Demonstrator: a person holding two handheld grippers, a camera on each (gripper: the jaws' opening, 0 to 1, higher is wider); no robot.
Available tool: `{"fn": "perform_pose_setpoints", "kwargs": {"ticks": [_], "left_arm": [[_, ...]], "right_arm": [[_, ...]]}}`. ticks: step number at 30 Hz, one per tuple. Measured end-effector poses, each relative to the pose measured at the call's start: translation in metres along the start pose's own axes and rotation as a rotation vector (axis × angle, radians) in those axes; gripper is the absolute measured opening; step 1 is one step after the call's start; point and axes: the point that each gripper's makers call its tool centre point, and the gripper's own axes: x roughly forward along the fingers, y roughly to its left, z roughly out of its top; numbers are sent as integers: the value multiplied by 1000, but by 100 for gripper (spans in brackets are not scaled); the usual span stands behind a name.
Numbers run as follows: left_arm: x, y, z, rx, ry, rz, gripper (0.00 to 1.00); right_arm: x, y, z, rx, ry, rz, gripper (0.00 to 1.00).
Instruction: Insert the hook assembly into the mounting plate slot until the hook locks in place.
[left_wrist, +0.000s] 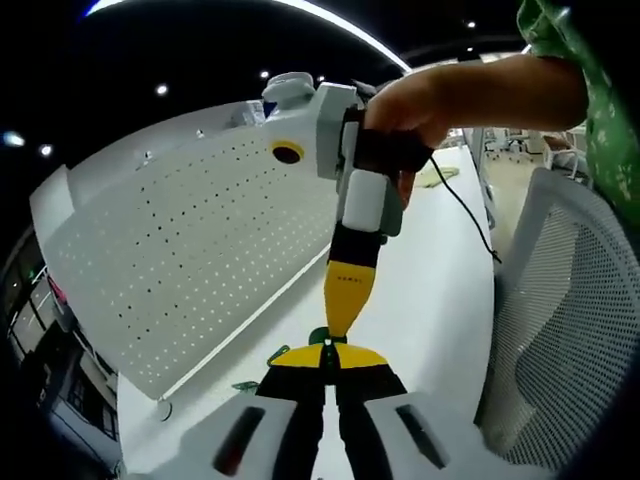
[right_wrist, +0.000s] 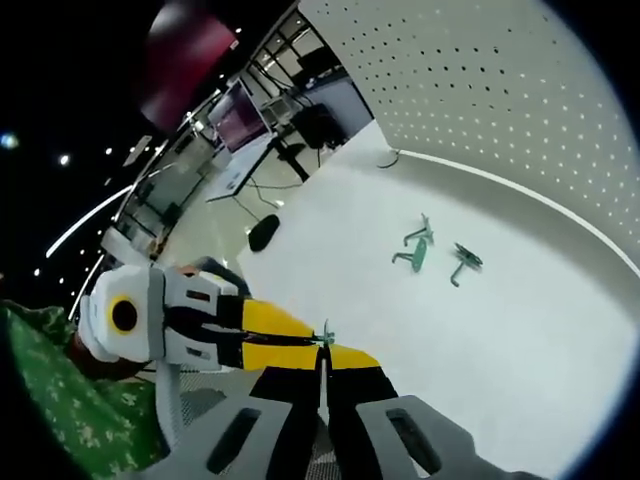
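A small green hook piece (left_wrist: 321, 338) (right_wrist: 325, 336) is pinched where the two grippers' yellow tips meet, just above the white table. In the left gripper view my left gripper (left_wrist: 326, 356) is shut on it from below. The right gripper (left_wrist: 346, 305), held by a hand (left_wrist: 440, 95), comes down onto it from above. In the right gripper view my right gripper (right_wrist: 324, 358) is shut at the piece, with the left gripper (right_wrist: 300, 345) coming in from the left. The white perforated mounting plate (left_wrist: 180, 250) (right_wrist: 500, 90) stands beside them. Two more green hooks (right_wrist: 415, 248) (right_wrist: 462, 262) lie on the table.
A white mesh chair (left_wrist: 565, 330) stands at the table's right edge. A black cable (left_wrist: 470, 210) runs across the table (left_wrist: 430, 320). A dark rounded object (right_wrist: 264, 232) lies further off. Desks with monitors (right_wrist: 240, 120) fill the background. A green sleeve (right_wrist: 60, 400) is close by.
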Motion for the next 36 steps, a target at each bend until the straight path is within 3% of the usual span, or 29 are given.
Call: {"fn": "perform_pose_setpoints", "kwargs": {"ticks": [12, 22, 36], "left_arm": [[-2, 5, -1, -81, -10, 14, 2], [-2, 9, -2, -80, -7, 37, 8], [-3, 11, -2, -77, -9, 42, 4]], "right_arm": [[2, 2, 7, -35, -24, -21, 0], [-1, 2, 14, -22, -58, -26, 0], [-2, 7, 15, -34, -55, -27, 0]]}}
